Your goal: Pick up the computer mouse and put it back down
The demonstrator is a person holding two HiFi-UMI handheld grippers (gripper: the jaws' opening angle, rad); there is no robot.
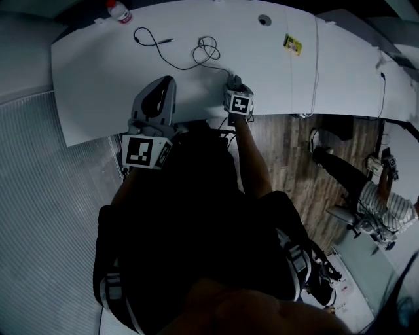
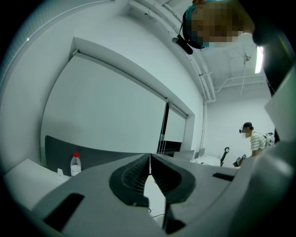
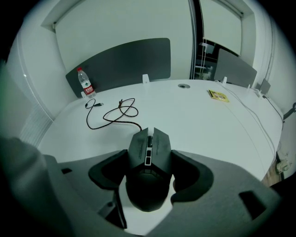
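Note:
The black computer mouse (image 3: 150,144) sits between the jaws of my right gripper (image 3: 149,167), whose dark pads press on both its sides. Its black cable (image 3: 115,113) runs away in loops across the white desk (image 3: 199,120). In the head view the right gripper (image 1: 237,98) is over the desk's near edge, with the cable (image 1: 196,55) trailing from it. I cannot tell whether the mouse rests on the desk or hangs just above it. My left gripper (image 1: 160,98) is to the left, raised and tilted up towards the wall. Its jaws meet at the tips (image 2: 150,159) with nothing between them.
A water bottle with a red cap (image 1: 119,11) (image 3: 85,83) stands at the desk's far left corner by a grey divider (image 3: 120,60). A yellow packet (image 1: 292,44) and a round cable hole (image 1: 264,19) are at the far right. Another person (image 1: 380,196) sits to the right.

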